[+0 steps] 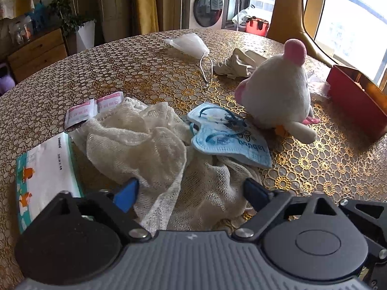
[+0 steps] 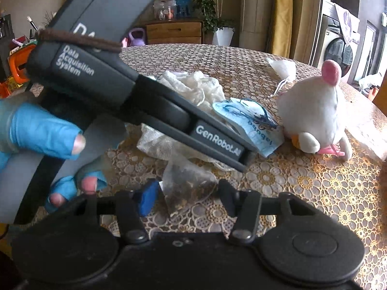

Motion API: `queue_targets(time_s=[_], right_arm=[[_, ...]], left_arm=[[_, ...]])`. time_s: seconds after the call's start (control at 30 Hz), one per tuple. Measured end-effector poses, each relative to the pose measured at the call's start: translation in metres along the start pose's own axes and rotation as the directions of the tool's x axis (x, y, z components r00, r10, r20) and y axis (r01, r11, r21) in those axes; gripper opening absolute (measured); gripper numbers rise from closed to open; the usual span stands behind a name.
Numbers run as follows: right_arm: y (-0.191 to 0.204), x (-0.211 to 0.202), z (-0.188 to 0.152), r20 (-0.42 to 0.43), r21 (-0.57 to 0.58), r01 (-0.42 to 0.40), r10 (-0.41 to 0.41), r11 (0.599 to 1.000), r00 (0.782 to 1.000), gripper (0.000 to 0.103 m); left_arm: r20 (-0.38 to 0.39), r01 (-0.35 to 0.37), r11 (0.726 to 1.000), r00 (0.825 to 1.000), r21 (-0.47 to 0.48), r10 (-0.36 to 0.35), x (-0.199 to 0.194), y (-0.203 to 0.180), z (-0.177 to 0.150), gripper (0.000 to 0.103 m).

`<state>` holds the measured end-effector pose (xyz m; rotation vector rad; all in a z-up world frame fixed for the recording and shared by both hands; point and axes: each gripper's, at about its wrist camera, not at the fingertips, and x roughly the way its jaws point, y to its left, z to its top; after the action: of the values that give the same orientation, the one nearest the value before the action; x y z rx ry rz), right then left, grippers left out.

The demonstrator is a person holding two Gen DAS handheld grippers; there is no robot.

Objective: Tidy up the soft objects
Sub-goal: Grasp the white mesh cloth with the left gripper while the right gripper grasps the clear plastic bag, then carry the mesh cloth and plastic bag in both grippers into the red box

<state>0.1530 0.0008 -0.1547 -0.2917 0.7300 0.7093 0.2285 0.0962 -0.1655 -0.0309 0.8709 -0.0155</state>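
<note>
The desk, round under a gold lace cover, carries the whole clutter, so the main risk is dragging: anything pulled across that open lace may snag. The net cloth sprawls at the centre of the left wrist view, and the left gripper straddles its near fold, jaws spread, neither pad visibly pressing, so it reads as released. If it clenches here it will probably gather only a loose fold, and lifting could tow the blue mask, which lies on the cloth's edge at 2 o'clock from the gripper, its straps free to catch. The plush, further out at 2 o'clock and just beside the mask, sits upright on a narrow base and could topple if the mask slides into it; the red box at 3 o'clock stands near enough to be knocked. In the right wrist view the left gripper's body crosses from 10 o'clock toward the centre, held by a gloved hand, so the two tools work close together and may collide. The right gripper brackets a small mesh sachet, half closed; whether the pads already bite I cannot tell, though a gap shows on both sides. A thin pinch on that slack pouch could slip or tear it. The white mask at 12 o'clock lies well apart.
</note>
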Motion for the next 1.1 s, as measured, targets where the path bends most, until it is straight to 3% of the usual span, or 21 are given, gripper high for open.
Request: queue_targets(time_s=[0.03,0.17,0.23,0.37,0.43,0.6,0.87,1.1], right_arm=[[0.0,-0.001,-0.001,0.001,0.001,0.002,-0.002,1.0,1.0,0.049],[-0.003,-0.001,-0.001,0.002,0.005,0.012,-0.012,1.0,1.0,0.041],[-0.003,-0.003,-0.001,0.002,0.007,0.012,-0.012,1.0,1.0,0.036],[-0.001,-0.007,-0.005,0.01,0.007,0.015,-0.015,1.0,1.0,0.027],[-0.001,-0.011,-0.006,0.023,0.007,0.017,-0.017,1.0,1.0,0.017],[-0.01,-0.022,-0.005,0.057,0.032,0.039,-0.041,0.999,0.998,0.007],[-0.033,-0.053,-0.006,0.106,0.089,0.045,-0.054,0.995,0.993,0.005],[-0.056,-0.093,-0.005,0.156,0.128,0.047,-0.067,0.991,0.986,0.005]], left_arm=[[-0.002,-0.01,1.0,1.0,-0.002,0.01,0.0,0.0,0.0,0.077],[0.003,-0.012,1.0,1.0,-0.02,0.012,-0.002,0.006,0.001,0.061],[0.006,-0.008,1.0,1.0,-0.026,0.008,-0.004,0.009,0.002,0.044],[0.013,-0.013,0.999,1.0,-0.039,0.014,-0.01,0.012,0.001,0.033],[0.022,-0.019,0.999,1.0,-0.046,0.02,-0.015,0.013,-0.001,0.024],[0.035,-0.022,0.997,0.999,-0.072,0.025,-0.029,0.018,-0.003,0.017],[0.078,-0.033,0.996,0.996,-0.081,0.039,-0.067,0.015,-0.001,0.015],[0.13,0.005,0.997,0.992,-0.078,0.006,-0.109,0.005,0.013,0.014]])
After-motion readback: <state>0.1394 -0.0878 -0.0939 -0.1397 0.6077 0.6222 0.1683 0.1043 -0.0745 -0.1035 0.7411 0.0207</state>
